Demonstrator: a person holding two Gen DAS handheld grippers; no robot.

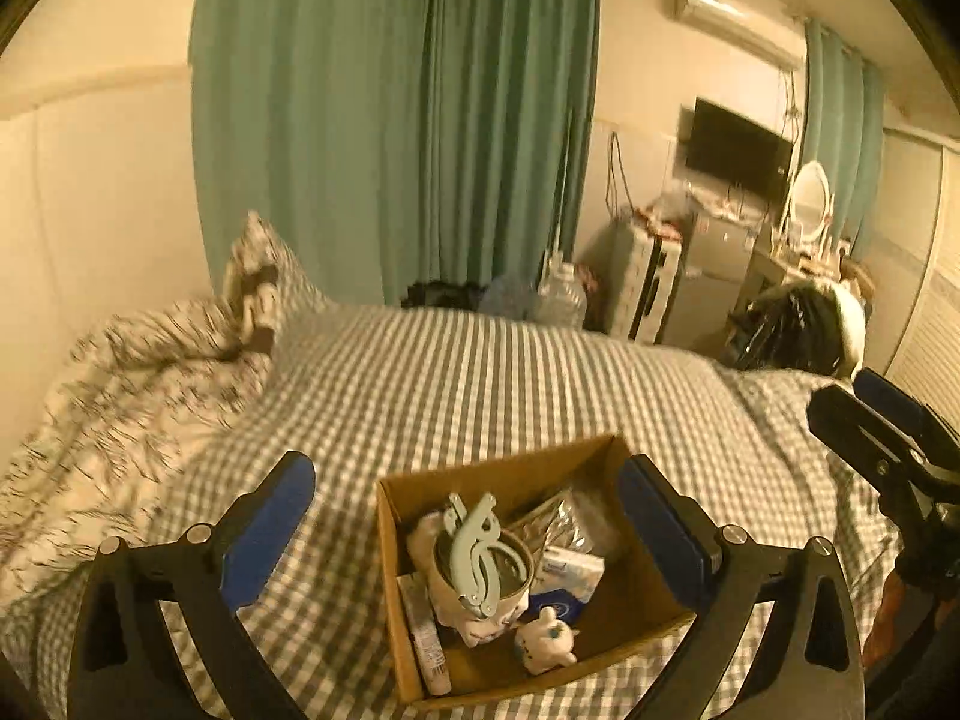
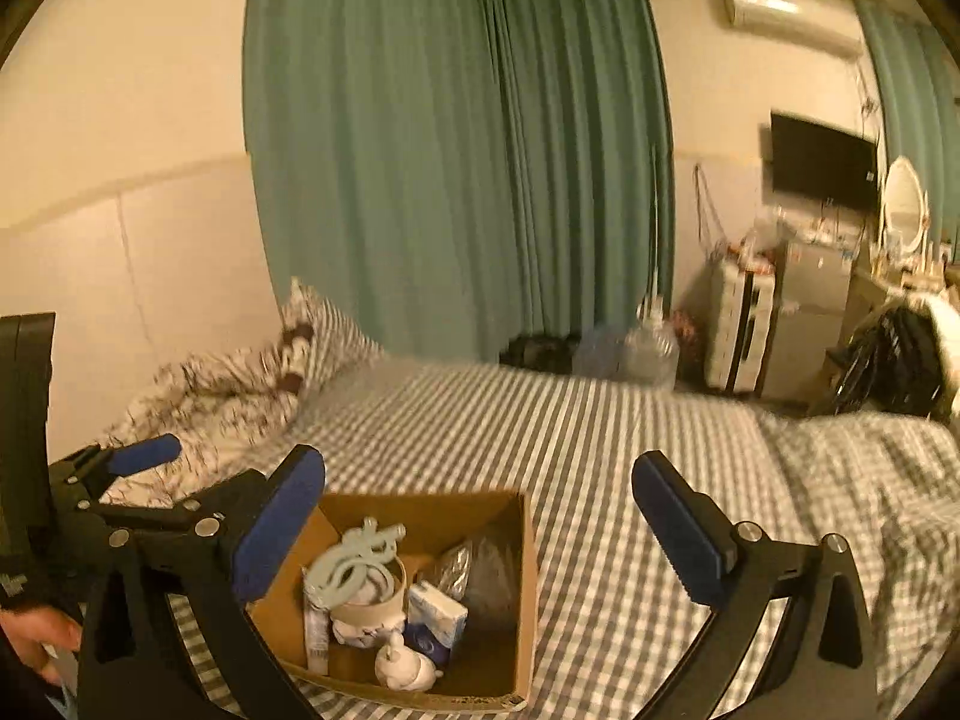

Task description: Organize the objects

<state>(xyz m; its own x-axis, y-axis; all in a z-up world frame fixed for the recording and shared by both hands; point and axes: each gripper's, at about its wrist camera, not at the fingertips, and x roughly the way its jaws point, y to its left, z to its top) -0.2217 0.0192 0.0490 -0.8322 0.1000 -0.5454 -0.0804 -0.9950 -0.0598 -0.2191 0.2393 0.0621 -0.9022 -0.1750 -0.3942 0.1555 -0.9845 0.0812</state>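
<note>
Both the left gripper (image 1: pixel 465 519) and right gripper (image 2: pixel 480 516) are hanging wide apart, holding nothing. Each is hovering just above the cardboard box (image 1: pixel 636 600) lying on the checked bed (image 1: pixel 480 384).

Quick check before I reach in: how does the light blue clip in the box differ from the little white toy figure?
The light blue clip is thin, flat and looped; the white toy figure is rounded and chunky. The clip rests high, on top of the round tape roll; the figure sits low on the floor of the cardboard box, near its front. Both are small, loose and ungripped.
</note>
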